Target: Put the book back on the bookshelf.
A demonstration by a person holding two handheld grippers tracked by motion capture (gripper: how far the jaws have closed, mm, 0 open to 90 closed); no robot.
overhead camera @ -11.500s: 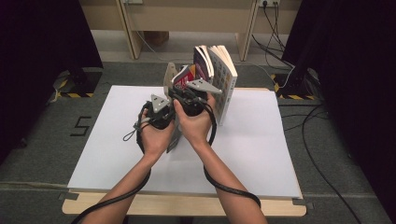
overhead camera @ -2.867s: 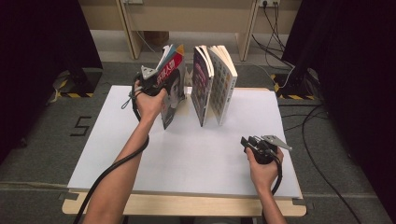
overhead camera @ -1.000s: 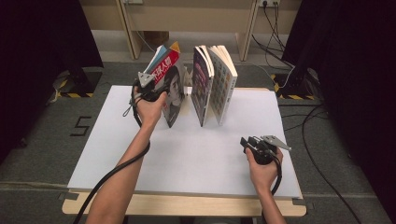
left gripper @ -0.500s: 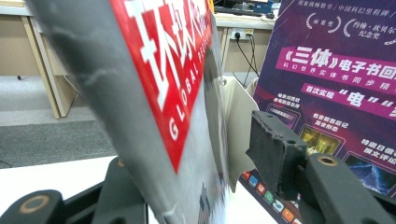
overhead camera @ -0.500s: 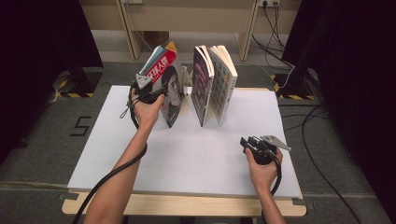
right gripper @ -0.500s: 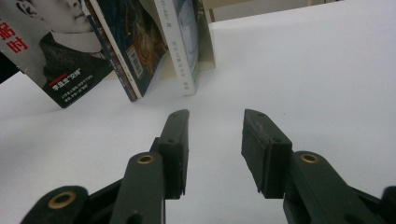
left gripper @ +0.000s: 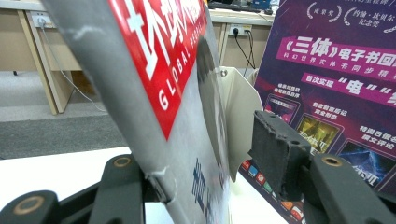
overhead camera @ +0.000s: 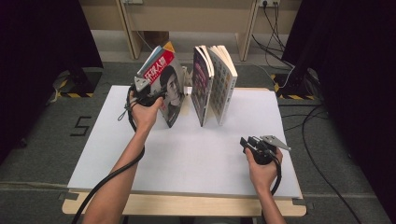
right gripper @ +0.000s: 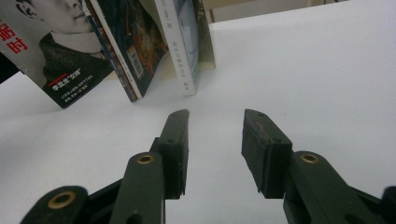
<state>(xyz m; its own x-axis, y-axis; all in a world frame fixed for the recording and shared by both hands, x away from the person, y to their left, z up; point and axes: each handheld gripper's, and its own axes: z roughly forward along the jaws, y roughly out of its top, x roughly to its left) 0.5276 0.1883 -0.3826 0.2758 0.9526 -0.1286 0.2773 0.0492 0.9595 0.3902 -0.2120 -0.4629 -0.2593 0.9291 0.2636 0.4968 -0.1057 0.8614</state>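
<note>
The grey magazine with the red title band [overhead camera: 164,86] leans apart from the 2 upright books [overhead camera: 214,81], between the just-opening left claw [overhead camera: 152,95] pads, barely released; right claw [overhead camera: 248,142] idle, empty.

The magazine [overhead camera: 167,88] has a grey cover with a red title band and a portrait. It stands on its lower edge on the white table [overhead camera: 140,154], tilted left, left of two upright books [overhead camera: 215,84].
</note>
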